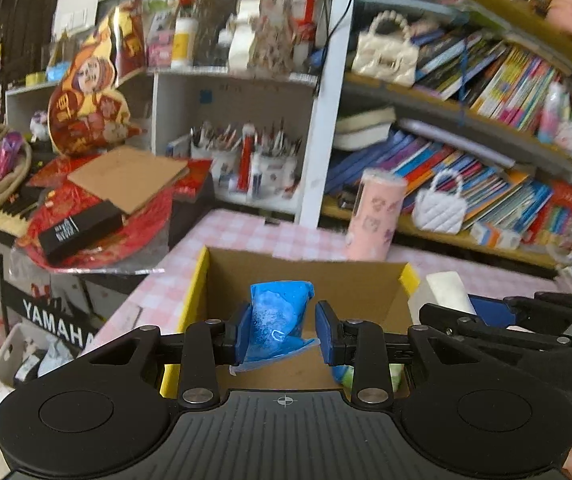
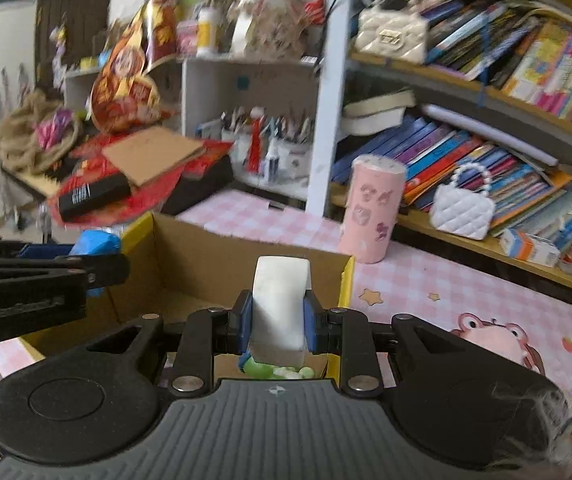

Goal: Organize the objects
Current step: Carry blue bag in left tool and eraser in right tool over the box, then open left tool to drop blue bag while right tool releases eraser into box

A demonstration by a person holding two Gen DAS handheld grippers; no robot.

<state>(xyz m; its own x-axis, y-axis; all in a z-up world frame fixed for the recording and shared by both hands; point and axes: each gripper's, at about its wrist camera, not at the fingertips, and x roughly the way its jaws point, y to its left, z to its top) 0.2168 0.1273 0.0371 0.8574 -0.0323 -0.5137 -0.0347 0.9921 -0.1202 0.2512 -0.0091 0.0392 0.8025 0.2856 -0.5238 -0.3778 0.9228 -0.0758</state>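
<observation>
Left wrist view: the left hand-held gripper (image 1: 277, 330) has its blue pads clamped on a crumpled blue plastic packet (image 1: 279, 320), held above the open cardboard box with yellow edges (image 1: 306, 276) on the pink checked table (image 1: 245, 236). Over on the right wrist view, the right hand-held gripper (image 2: 277, 322) squeezes a white rectangular block (image 2: 279, 304) over that same box, green bits (image 2: 261, 368) lying inside below it.
</observation>
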